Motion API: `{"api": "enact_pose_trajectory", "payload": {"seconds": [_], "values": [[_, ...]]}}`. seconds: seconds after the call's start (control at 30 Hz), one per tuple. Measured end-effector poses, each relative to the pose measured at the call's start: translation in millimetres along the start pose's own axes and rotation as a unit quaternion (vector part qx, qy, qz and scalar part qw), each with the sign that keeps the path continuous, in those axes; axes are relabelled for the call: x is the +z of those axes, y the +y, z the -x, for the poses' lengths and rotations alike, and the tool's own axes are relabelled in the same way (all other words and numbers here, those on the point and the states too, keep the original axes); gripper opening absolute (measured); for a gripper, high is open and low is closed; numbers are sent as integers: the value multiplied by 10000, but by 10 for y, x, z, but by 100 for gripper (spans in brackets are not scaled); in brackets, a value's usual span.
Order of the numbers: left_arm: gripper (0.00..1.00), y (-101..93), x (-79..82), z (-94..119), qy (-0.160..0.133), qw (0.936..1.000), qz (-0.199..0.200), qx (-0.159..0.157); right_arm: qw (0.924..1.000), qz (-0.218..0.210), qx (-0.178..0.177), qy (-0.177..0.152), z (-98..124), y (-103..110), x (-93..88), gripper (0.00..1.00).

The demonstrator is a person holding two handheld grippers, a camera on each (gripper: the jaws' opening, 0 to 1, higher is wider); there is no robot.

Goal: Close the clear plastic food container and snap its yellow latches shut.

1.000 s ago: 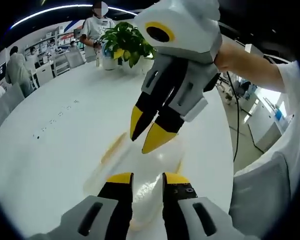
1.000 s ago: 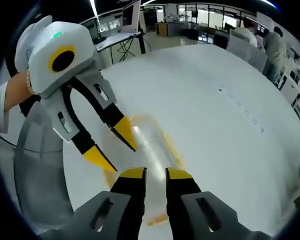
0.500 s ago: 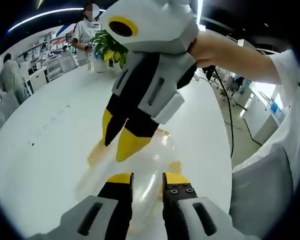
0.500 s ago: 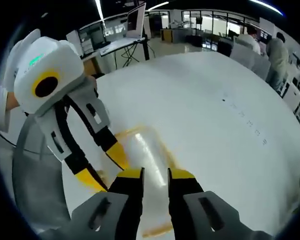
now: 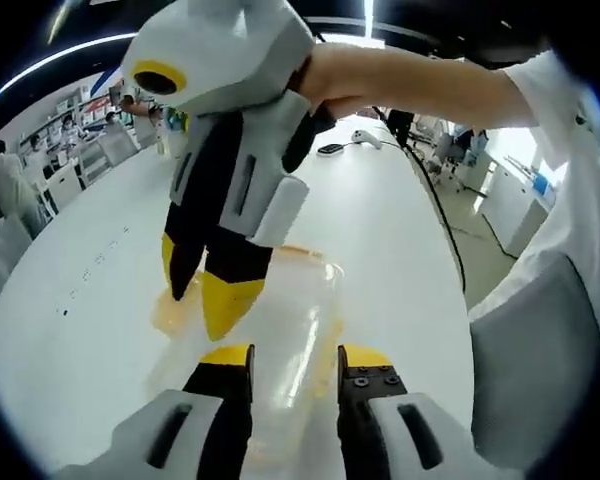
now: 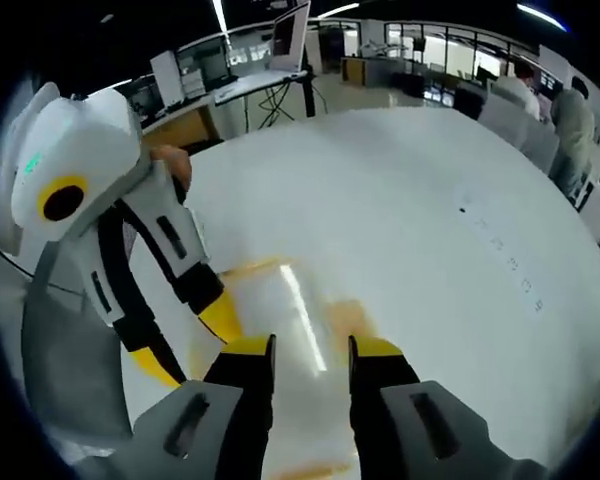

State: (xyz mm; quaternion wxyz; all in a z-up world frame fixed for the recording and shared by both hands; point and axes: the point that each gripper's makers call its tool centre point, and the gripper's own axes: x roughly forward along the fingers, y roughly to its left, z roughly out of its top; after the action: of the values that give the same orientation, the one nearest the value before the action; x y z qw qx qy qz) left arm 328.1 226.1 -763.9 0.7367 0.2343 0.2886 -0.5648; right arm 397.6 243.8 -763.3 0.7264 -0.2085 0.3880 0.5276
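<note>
The clear plastic food container (image 5: pixel 295 300) lies on the white table (image 5: pixel 80 300), with yellow latches (image 5: pixel 168 312) along its edges. My left gripper (image 5: pixel 295 358) hovers just over its near end, jaws apart, nothing gripped. My right gripper (image 5: pixel 205 285) reaches down from above, its yellow tips at the container's far left side by a latch; whether they touch it I cannot tell. In the right gripper view the container (image 6: pixel 285 295) is blurred under my right gripper (image 6: pixel 310 348), which is open. My left gripper (image 6: pixel 190 340) comes in from the left, tips at the container's left edge.
A person's bare arm (image 5: pixel 420 85) and white sleeve (image 5: pixel 540 330) hold the grippers. A cable and a small device (image 5: pixel 345 145) lie further along the table. Chairs and people (image 5: pixel 10 190) sit at the far side. A desk with a monitor (image 6: pixel 280 40) stands beyond the table.
Both views have drawn closer to the container. My right gripper has swung left and lower toward the far yellow latch. Both grippers' jaws stand slightly wider apart.
</note>
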Motion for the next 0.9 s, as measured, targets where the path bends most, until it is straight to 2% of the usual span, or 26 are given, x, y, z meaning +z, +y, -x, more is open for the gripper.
{"api": "enact_pose_trajectory", "payload": {"seconds": [0.17, 0.33, 0.5, 0.53, 0.67, 0.8, 0.9], "values": [[29, -15, -4, -6, 47, 9998, -203, -5, 9990, 228, 281, 261, -59, 16, -56, 35], [30, -36, -17, -21, 102, 9989, -464, 32, 9982, 216, 418, 371, -72, 10, -58, 33], [32, -45, -29, -26, 149, 9976, -674, 55, 9951, -149, 823, 527, -87, 89, -103, 29], [32, -45, -33, -29, 164, 9974, -697, 64, 9957, -99, 751, 525, -91, 53, -102, 29], [35, -67, -38, -47, 189, 9961, -863, 59, 9944, -152, 878, 568, -93, 73, -112, 30], [35, -41, -52, -86, 324, 9879, -1495, 267, 9936, -168, 948, 598, -93, 83, -117, 30], [35, -47, -45, -106, 304, 9884, -1454, 321, 9930, -179, 979, 633, -94, 87, -117, 30]]}}
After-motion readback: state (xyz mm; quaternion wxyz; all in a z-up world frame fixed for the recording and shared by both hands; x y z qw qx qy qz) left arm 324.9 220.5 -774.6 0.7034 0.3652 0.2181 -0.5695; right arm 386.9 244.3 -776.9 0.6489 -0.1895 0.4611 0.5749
